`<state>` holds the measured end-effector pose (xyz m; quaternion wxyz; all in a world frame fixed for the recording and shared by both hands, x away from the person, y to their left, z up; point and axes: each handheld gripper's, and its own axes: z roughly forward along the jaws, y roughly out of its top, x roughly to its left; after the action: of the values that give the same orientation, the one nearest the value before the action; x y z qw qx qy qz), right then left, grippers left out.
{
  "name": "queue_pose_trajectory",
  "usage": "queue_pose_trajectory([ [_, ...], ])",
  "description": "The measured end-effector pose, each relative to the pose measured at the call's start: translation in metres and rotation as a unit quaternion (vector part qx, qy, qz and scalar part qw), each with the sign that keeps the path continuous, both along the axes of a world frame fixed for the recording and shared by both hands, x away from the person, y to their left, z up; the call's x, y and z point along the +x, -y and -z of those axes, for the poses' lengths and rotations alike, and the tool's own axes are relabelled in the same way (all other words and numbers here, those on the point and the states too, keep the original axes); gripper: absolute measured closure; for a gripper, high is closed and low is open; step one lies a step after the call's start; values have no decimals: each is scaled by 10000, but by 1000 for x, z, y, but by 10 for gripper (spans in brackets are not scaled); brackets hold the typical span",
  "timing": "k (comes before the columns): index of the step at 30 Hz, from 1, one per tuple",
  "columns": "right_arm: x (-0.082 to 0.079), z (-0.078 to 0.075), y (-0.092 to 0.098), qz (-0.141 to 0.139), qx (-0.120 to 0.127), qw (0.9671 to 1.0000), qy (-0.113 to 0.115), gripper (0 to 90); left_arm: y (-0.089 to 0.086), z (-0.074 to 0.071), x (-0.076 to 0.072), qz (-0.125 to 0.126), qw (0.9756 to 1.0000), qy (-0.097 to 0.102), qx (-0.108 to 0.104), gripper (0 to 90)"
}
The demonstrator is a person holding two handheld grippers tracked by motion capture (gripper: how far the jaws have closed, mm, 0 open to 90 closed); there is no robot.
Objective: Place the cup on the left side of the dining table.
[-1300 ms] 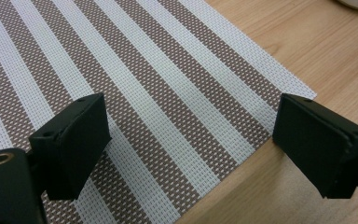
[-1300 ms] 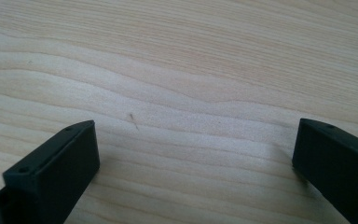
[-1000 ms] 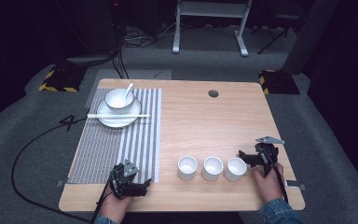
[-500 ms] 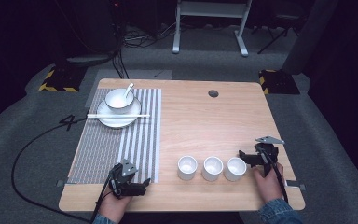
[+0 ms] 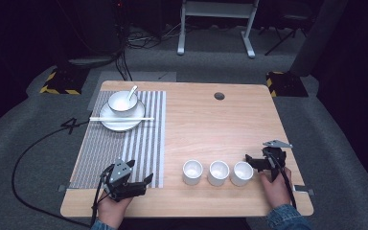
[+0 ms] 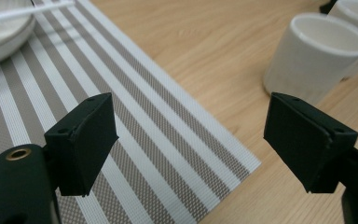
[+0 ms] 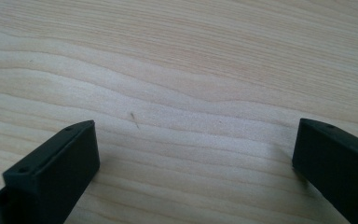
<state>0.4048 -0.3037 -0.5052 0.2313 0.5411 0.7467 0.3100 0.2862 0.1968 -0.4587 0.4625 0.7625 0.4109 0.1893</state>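
Left gripper (image 5: 143,181) seemingly higher, jaws narrower, empty.

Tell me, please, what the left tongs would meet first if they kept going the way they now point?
Probably the nearest small white ceramic cup: the open left tongs point over the striped woven placemat's corner, slightly left of that cup, so they might only graze it.

A: What colours are there?
B: Three white cups (image 5: 218,172) on a pale wood-grain table (image 5: 211,124).
A: And the mat?
B: The placemat (image 5: 124,143) has grey-and-white stripes; the bowl (image 5: 121,102) and plate (image 5: 117,123) are white.
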Motion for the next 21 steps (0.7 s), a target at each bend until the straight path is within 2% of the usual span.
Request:
queue_pose_trajectory([
  [3, 0, 0, 0, 1, -1, 10000, 1, 5, -1, -6, -1, 12, 9999, 91, -55, 178],
  [6, 0, 0, 0, 1, 0, 10000, 0, 4, -3, -21, -1, -9, 9996, 268, -108, 182],
  [9, 0, 0, 0, 0, 0, 10000, 1, 4, -3, -29, 2, 14, 9998, 193, -34, 191],
  [12, 0, 0, 0, 0, -2, 10000, 1, 4, 0, -34, 5, 177, 9998, 106, -7, 204],
  [15, 0, 0, 0, 0, -1, 10000, 1, 4, 3, -38, 6, 241, 9996, 168, -1, 202],
  [17, 0, 0, 0, 0, -2, 10000, 1, 4, 9, -43, 8, 330, 9989, 325, -30, 194],
  [21, 0, 0, 0, -2, -3, 10000, 1, 4, 19, -46, 15, 473, 9984, 315, 18, 191],
])
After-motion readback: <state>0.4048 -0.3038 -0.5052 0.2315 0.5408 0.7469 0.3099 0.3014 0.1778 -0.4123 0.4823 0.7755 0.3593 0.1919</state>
